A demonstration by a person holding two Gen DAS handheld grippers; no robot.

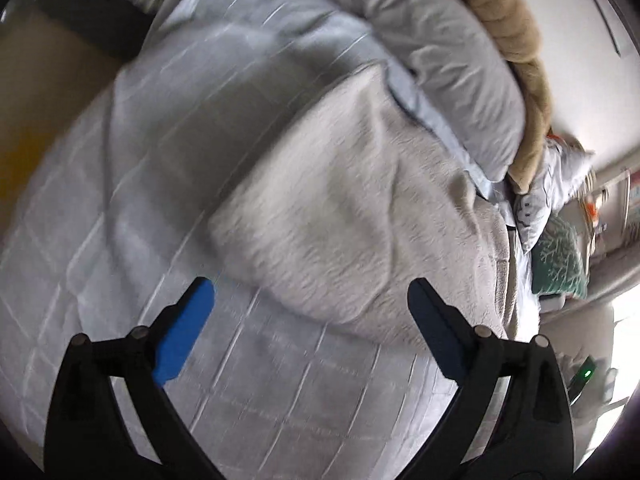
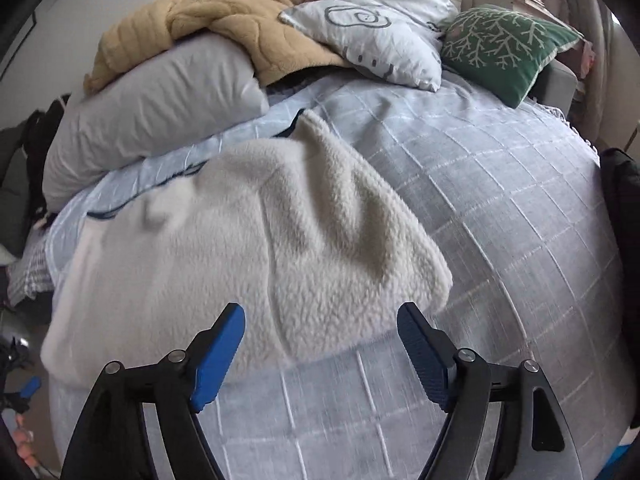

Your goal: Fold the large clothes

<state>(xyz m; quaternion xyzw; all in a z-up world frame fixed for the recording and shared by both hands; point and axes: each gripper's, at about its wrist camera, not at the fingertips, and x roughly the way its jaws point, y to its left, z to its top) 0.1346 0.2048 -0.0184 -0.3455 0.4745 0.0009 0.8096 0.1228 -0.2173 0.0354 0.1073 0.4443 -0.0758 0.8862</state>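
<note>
Hovering over fleece garment (image 2: 248,240): left tongs (image 1: 310,300), right tongs (image 2: 320,320), both agape, empty.

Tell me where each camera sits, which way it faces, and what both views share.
Left wrist: on the left tool, angled down at the cream fleece garment; only its own open fingers show.
Right wrist: on the right tool, angled down the bed toward the green pillow; only its open fingers show.
Shared: fleece, checked bedspread, tan blanket.
</note>
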